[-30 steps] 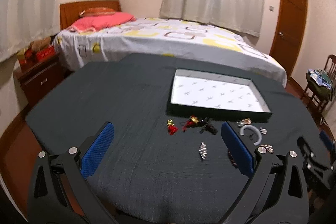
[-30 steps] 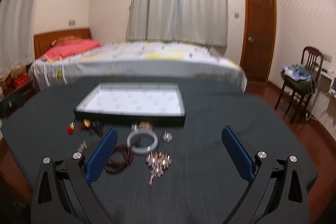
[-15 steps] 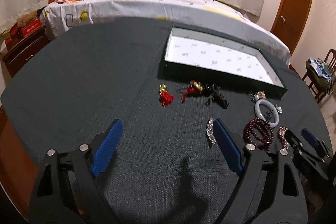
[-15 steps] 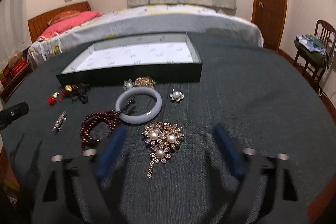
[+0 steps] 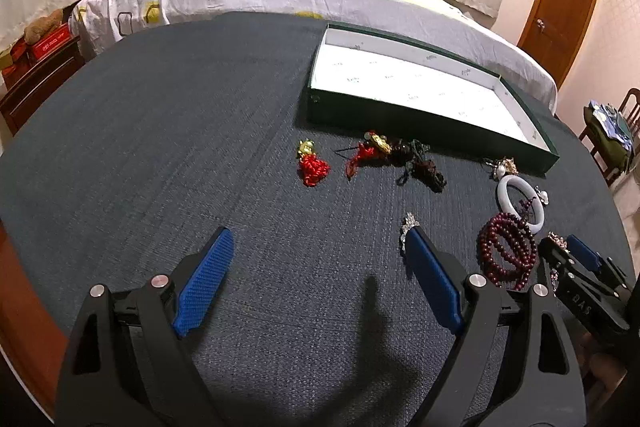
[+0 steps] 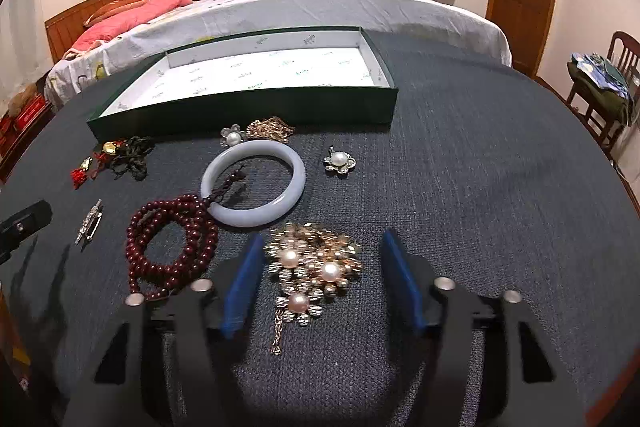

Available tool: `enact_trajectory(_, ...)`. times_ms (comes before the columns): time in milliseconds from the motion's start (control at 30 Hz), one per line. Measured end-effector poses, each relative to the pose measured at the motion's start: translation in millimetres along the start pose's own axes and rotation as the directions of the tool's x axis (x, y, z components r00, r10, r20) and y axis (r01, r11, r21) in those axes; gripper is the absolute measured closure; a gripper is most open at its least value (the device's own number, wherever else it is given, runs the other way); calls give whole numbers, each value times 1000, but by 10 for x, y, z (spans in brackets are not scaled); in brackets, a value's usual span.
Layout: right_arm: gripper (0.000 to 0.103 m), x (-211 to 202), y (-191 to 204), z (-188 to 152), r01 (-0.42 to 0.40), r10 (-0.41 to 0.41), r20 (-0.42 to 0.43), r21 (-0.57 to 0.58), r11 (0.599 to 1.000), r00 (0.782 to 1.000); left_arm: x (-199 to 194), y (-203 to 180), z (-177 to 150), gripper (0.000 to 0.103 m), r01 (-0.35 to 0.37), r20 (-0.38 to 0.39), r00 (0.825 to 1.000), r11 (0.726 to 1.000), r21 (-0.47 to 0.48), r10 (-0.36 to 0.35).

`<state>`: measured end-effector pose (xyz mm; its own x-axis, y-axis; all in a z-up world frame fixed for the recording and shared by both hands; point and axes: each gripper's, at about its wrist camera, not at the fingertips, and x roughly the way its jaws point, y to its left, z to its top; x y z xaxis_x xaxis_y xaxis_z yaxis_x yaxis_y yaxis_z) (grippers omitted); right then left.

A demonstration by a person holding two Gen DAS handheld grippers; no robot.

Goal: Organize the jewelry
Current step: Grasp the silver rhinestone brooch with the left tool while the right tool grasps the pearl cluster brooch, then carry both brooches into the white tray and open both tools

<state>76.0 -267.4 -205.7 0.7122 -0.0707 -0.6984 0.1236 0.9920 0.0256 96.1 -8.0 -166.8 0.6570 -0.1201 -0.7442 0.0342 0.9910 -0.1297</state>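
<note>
- Two black two-finger grippers with blue ribbed pads were in view: the left gripper (image 5: 320,283) low in the left wrist frame, jaws spread wide and holding nothing; the right gripper (image 6: 324,279) low in the right wrist frame, jaws released, its pads either side of a brooch but apart from it.
- One large gold-toned cluster brooch with three pearls (image 6: 314,273) lay at lower centre of the right wrist frame, between the blue pads, a thin chain trailing toward the bottom edge.
- One pale lavender stone bangle (image 6: 253,183) lay just above the brooch, resting on the tassel end of one coiled string of dark red beads (image 6: 172,245) at centre left.
- Two small pearl flower pieces showed: one (image 6: 339,161) right of the bangle, one (image 6: 232,136) above it beside a gold chain heap (image 6: 270,129).
- One slim silver clip (image 6: 90,223) lay at the left edge; red, gold and dark knotted cord charms (image 6: 116,157) lay in the upper left.
- One shallow dark green tray with a white lining (image 6: 248,107) stood across the upper middle, holding no jewelry; the small green print on its lining was too small to read.
- Everything rested on a dark grey woven tablecloth (image 6: 480,187).
</note>
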Motion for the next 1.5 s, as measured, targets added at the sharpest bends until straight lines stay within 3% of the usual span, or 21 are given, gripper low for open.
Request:
enact_trajectory(133, 56, -32, -19, -22, -11, 11, 7, 1, 1000, 1000, 7, -22, -6, 18, 3, -2, 1000, 1000, 7, -3)
enact_trajectory(667, 56, -197, -134, -4, -25, 24, 47, 13, 1000, 999, 67, -357, -19, 18, 33, -10, 999, 995, 93, -32)
enact_trajectory(900, 56, -235, -206, -49, -57, 55, 51, 37, 998, 997, 257, -540, -88, 41, 39, -55, 998, 988, 151, -31)
enact_trajectory(1033, 56, -234, -227, -53, -69, 67, 50, 46, 997, 996, 304, -588, -95, 48, 20, -42, 999, 983, 183, -13)
enact_trajectory(1100, 56, -228, -227, -53, -74, 71, 49, 49, 996, 996, 314, -599, -87, 60, 30, -35, 999, 981, 191, -24)
enact_trajectory(1200, 56, -218, -223, -57, -75, 73, 45, 47, 996, 996, 332, -611, -81, 71, 36, -29, 999, 978, 204, -31)
enact_trajectory(1500, 56, -191, -193, -76, -78, 77, 37, 39, 996, 996, 301, -615, -130, 89, 41, -21, 999, 977, 208, -38)
